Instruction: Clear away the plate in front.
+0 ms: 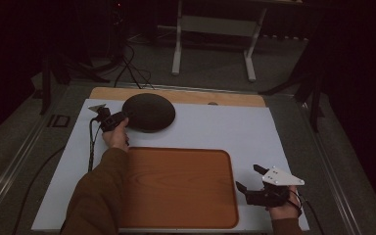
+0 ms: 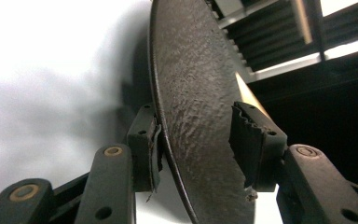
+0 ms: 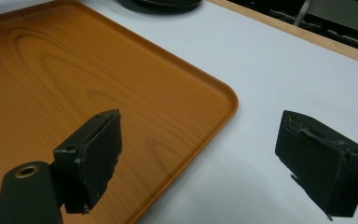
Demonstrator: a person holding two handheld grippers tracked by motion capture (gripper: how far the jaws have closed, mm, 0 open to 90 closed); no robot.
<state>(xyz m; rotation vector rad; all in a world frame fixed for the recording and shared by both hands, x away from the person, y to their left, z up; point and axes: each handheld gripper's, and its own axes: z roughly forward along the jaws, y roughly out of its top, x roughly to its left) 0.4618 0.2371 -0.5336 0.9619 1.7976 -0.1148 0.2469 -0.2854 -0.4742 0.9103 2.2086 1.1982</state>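
Note:
A dark round plate with a rough surface lies at the back left of the white table top. My left gripper is at its left rim. In the left gripper view the plate's edge runs between the two jaws; one pad presses the rim from the table side and the other pad lies on the rough face. An orange wood-grain tray rests empty at the front centre. Right of the tray's corner, my right gripper hovers open over the white surface with nothing between its pads.
A strip of bare wood shows along the table's far edge. Beyond it stand a white frame and cables on the dark floor. My left gripper's cable trails down the table's left side.

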